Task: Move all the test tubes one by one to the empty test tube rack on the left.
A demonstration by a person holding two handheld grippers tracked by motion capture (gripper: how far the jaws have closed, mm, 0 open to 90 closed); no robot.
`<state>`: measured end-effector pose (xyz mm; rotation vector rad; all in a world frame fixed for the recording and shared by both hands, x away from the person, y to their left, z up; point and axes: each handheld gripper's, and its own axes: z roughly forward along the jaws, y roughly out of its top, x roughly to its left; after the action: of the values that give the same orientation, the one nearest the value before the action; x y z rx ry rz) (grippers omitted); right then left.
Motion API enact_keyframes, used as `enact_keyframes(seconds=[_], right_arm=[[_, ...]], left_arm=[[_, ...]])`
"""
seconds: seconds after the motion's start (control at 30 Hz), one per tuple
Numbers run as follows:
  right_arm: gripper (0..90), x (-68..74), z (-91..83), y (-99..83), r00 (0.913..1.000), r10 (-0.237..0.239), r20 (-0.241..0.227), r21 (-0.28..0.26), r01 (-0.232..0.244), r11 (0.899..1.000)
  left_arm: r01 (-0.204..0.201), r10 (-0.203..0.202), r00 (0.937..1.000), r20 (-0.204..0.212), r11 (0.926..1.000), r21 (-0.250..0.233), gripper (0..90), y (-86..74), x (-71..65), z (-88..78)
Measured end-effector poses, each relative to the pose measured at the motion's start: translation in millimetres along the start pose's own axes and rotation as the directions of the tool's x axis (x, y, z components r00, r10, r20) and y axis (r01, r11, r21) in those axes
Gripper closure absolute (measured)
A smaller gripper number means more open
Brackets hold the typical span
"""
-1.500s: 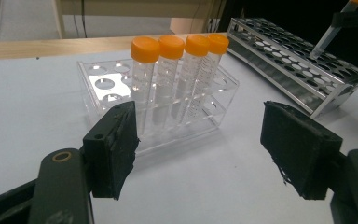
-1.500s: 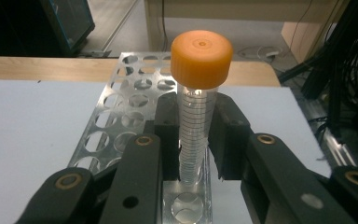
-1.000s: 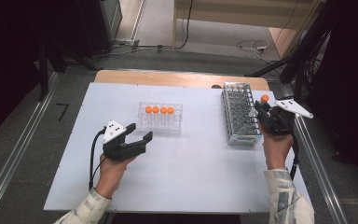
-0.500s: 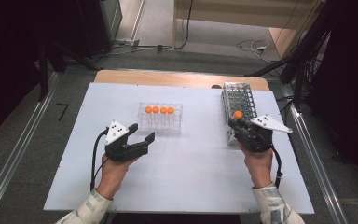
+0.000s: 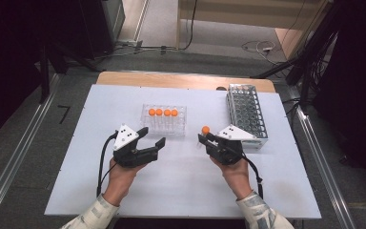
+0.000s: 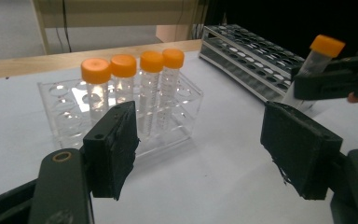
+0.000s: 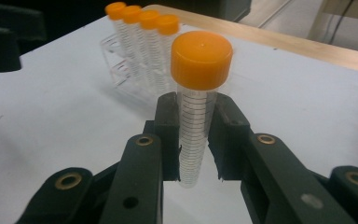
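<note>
1. High view: white table [image 5: 181, 191] with a wooden strip along its far edge. Clear rack [image 5: 164, 119] near the middle of the far half, carrying four orange-capped tubes [image 5: 161, 112] in a row. Metal rack [image 5: 246, 114] at the far right corner, lengthwise along the right edge. Right gripper [image 5: 205, 138] between the two racks, a little nearer the front edge, clamped on a single tube [image 5: 205, 131], orange cap up, lifted off the table. Left gripper [image 5: 151, 136] in front of the clear rack toward the left, jaws spread apart with nothing between them. Both hands entering from the front edge, patterned sleeves at the wrists.

2. Left gripper view: two black pads [image 6: 114, 147] standing wide, bare table between them. Clear rack [image 6: 65, 121] just beyond, the four capped tubes [image 6: 133, 84] upright in its rear row, front holes open. Metal rack [image 6: 247, 51] farther off at the upper right, near the wooden strip. At the right edge, the right gripper [image 6: 303, 84] gripping the single tube [image 6: 319, 53], slightly tilted, above the table.

3. Right gripper view: right gripper [image 7: 196, 140] closed on the single tube [image 7: 196, 107], pads pressing its clear graduated body from both sides below the cap. Tube upright, its lower end hanging clear of the table. Four tubes [image 7: 142, 28] in the clear rack [image 7: 121, 70] behind, toward the upper left. Wooden strip along the far edge at upper right.
</note>
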<state>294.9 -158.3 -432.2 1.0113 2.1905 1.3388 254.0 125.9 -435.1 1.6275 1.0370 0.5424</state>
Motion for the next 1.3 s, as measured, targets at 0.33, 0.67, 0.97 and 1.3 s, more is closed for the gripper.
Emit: enact_keyframes(seconds=[0.33,0.67,0.97,1.3], right_arm=[[72.2,34.5,25.7,-2.8,0.9947,-0.052,-0.089,0.043,0.056,0.998],[72.1,59.5,40.6,-0.8,0.9849,-0.083,-0.152,0.056,0.092,0.994],[72.1,68.3,43.5,0.8,0.9802,-0.095,-0.174,0.053,0.105,0.993],[67.0,67.7,43.5,0.3,0.9791,-0.094,-0.181,0.055,0.106,0.993]], left_arm=[[-0.048,0.049,0.9976,0.049,0.9987,-0.020,35.3,6.2,-18.1,5.0],[-0.086,0.086,0.9898,0.114,0.9963,-0.001,54.1,2.9,-23.9,13.0],[-0.112,0.109,0.9864,0.122,0.9936,0.016,68.5,-0.1,-24.5,15.3],[-0.100,0.098,0.9871,0.127,0.9949,0.013,69.9,0.7,-22.0,14.5]])
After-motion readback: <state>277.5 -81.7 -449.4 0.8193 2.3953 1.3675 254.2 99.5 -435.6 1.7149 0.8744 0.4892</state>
